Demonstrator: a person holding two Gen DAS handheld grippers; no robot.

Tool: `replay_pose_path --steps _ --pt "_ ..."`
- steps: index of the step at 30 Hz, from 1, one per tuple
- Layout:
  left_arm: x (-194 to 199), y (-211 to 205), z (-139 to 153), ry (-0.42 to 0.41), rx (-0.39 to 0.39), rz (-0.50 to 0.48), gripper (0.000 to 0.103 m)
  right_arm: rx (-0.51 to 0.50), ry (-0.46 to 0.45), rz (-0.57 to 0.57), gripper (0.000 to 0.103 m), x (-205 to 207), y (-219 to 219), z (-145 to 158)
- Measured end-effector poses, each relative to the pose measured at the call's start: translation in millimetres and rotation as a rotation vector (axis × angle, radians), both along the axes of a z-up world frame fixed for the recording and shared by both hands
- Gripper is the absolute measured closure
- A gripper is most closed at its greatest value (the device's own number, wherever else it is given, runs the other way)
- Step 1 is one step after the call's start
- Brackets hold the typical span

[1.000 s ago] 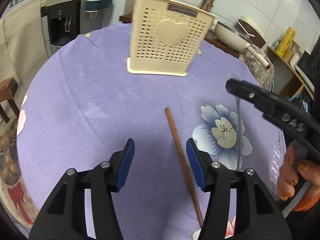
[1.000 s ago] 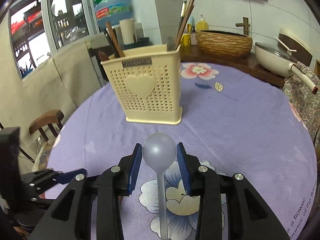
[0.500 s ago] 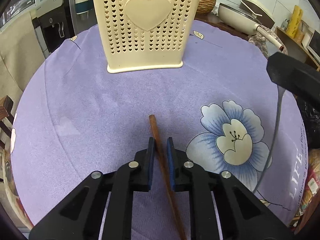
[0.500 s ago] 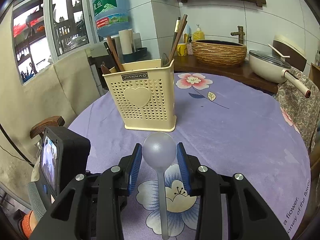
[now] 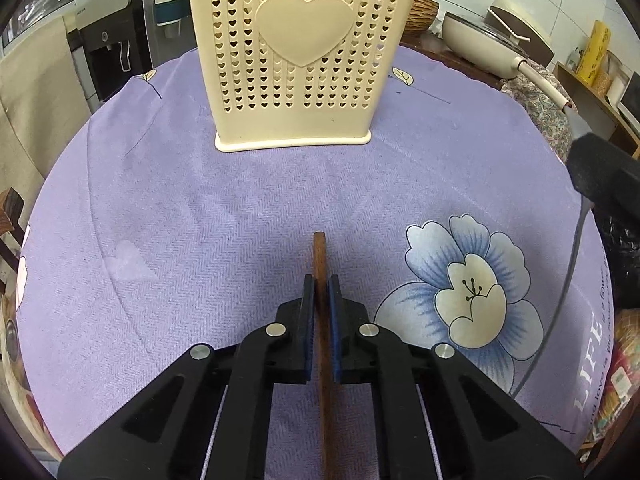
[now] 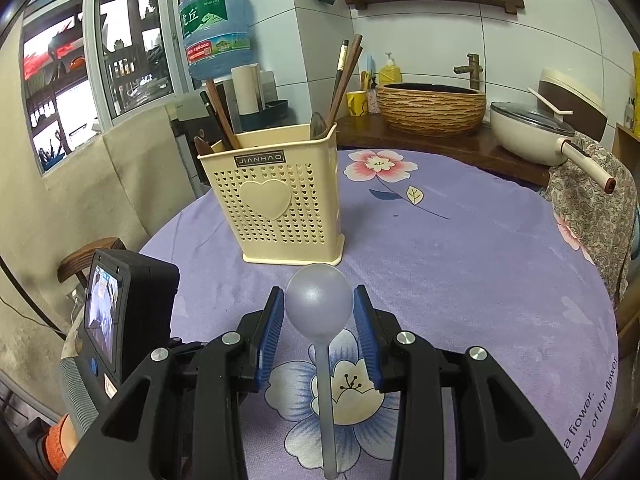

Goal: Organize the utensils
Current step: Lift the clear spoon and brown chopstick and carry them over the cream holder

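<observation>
Since a second ago, the left hand-held gripper (image 5: 320, 286) has been closing, and now its two blue fingers are pinching the brown wooden chopstick (image 5: 320, 256) that was lying loose between them. That chopstick is lying on the purple cloth of the counter (image 5: 180, 220), and its long way is pointing straight ahead toward the cream holder (image 5: 296, 56), which is standing upright well ahead of it. Its tip is sticking out a little past the fingers, and the rest is running back under the hand-held gripper. So the left side is the nearer one, and the holder is lying right along the stick's line; I think the stick must be tipped up on end before it can drop in from above. The right hand-held gripper (image 6: 319, 312) is spread open, with the round bowl of a see-through spoon (image 6: 319, 306) sitting between the fingers; I cannot tell whether they are touching it. Other sticks and spoons are already standing in the holder.
</observation>
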State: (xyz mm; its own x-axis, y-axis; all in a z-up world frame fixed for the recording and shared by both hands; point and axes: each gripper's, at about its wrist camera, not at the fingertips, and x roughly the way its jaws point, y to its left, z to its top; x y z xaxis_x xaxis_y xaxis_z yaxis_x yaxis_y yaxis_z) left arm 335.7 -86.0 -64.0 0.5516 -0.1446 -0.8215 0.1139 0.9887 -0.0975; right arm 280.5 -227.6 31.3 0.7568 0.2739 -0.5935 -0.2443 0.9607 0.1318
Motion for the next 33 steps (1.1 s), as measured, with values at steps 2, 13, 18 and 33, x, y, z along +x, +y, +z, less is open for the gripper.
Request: replay_pose_path --steps 2,13,18,33 --pt "0 3 3 -0.006 -0.014 0.004 0.096 0.002 -0.003 0.000 0.068 -1 -1 1" --pt "-19 29 73 -0.131 -0.134 -0.008 0.097 0.041 -0.027 0.004 0.068 -8 -9 15" --pt "-30 40 105 -0.201 -0.155 -0.017 0.097 0.063 -0.058 0.008 0.068 -15 -11 27" --pt "-48 53 148 -0.292 -0.177 -0.028 0.097 0.110 -0.093 0.013 0.068 -20 -12 38"
